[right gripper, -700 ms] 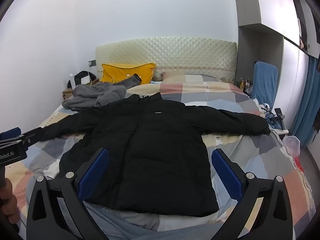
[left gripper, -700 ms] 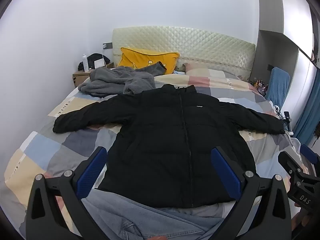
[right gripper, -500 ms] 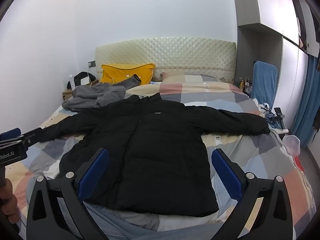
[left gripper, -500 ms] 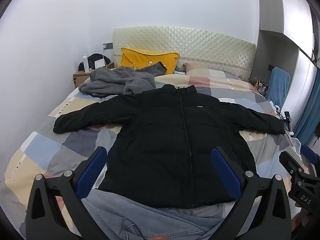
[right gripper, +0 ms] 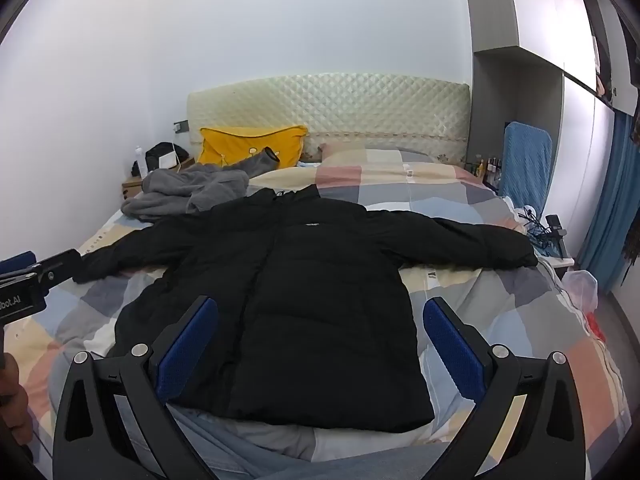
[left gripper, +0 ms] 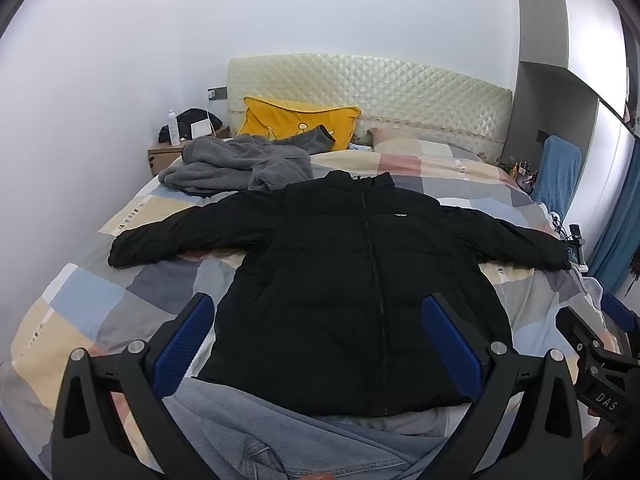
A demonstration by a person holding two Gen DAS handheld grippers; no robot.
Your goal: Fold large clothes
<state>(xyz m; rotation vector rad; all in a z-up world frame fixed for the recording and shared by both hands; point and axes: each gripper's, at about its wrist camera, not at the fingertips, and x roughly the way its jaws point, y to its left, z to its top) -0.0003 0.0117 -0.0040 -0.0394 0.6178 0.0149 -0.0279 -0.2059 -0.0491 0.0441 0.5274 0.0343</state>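
Note:
A black puffer jacket (left gripper: 352,280) lies flat, front up, on the checked bed (left gripper: 80,312) with both sleeves spread out sideways; it also shows in the right wrist view (right gripper: 304,300). My left gripper (left gripper: 320,340) is open and empty, held above the jacket's hem. My right gripper (right gripper: 320,340) is open and empty, also above the hem, a little to the right. The right gripper body shows at the right edge of the left wrist view (left gripper: 600,360). The left gripper body shows at the left edge of the right wrist view (right gripper: 28,284).
A grey fleece garment (left gripper: 240,168) lies heaped at the bed's far left, by a yellow pillow (left gripper: 296,124). Denim cloth (left gripper: 260,436) lies under the jacket's hem at the near edge. A nightstand (left gripper: 164,156) stands far left; a blue chair (left gripper: 556,172) and cables at right.

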